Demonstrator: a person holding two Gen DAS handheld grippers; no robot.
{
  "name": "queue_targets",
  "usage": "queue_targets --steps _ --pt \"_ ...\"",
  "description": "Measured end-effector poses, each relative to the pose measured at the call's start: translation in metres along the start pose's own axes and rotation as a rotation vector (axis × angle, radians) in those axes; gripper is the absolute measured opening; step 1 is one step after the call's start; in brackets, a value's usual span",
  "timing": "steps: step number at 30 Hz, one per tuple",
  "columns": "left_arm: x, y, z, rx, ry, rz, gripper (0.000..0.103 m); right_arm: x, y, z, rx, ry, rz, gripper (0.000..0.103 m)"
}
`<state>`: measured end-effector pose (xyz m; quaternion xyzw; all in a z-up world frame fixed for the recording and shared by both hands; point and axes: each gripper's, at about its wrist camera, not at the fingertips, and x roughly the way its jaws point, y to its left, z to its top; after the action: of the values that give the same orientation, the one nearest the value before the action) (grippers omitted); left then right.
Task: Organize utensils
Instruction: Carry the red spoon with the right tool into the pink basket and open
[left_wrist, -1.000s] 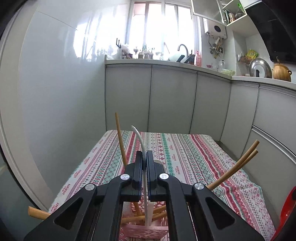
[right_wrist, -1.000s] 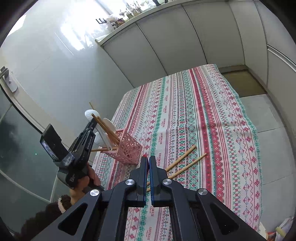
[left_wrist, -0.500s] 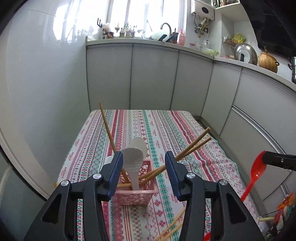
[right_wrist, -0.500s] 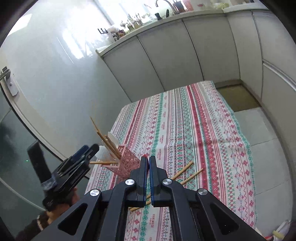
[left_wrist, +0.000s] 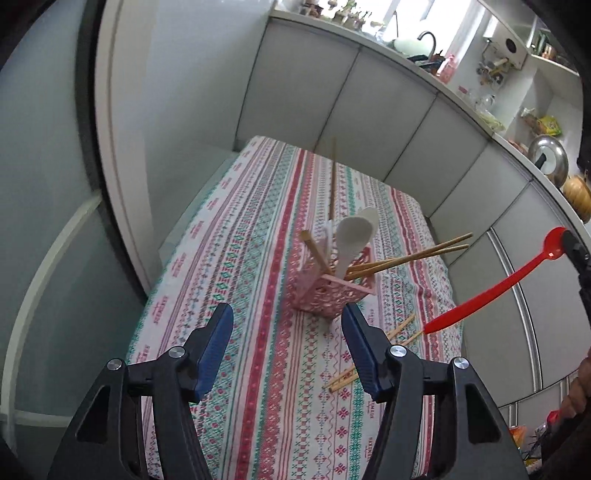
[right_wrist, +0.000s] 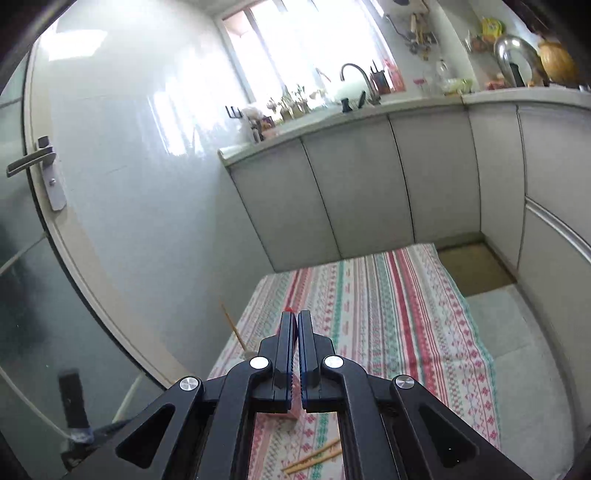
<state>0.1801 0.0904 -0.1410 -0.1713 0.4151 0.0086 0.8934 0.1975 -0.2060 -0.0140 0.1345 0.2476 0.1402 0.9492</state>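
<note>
A pink lattice basket (left_wrist: 332, 295) stands on the striped tablecloth (left_wrist: 258, 229), with white spoons (left_wrist: 352, 236) and several wooden chopsticks (left_wrist: 406, 256) sticking out of it. My left gripper (left_wrist: 287, 308) hovers just short of the basket; its jaws are opening and nothing is between them. At the right edge of the left wrist view, my right gripper (left_wrist: 576, 251) holds a red spoon (left_wrist: 491, 288) by its bowl end, handle slanting down over the table. In the right wrist view, that gripper (right_wrist: 296, 317) is shut, with a sliver of red spoon (right_wrist: 289, 308) at its tips.
Two loose chopsticks (left_wrist: 373, 354) lie on the cloth right of the basket and show again as chopsticks (right_wrist: 314, 458) under the right gripper. Grey cabinets (right_wrist: 369, 206) wall the table's far and right sides. A glass door (right_wrist: 44, 258) stands on the left.
My left gripper let go of the white spoon in the basket, opened wide and drew back and up. My right gripper rose from near the cloth, still shut.
</note>
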Motion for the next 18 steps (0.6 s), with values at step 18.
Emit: queue_targets --steps 18 --pt "0.05 0.021 -0.001 -0.008 0.26 -0.019 0.065 0.102 0.108 -0.027 -0.354 -0.064 -0.217 0.002"
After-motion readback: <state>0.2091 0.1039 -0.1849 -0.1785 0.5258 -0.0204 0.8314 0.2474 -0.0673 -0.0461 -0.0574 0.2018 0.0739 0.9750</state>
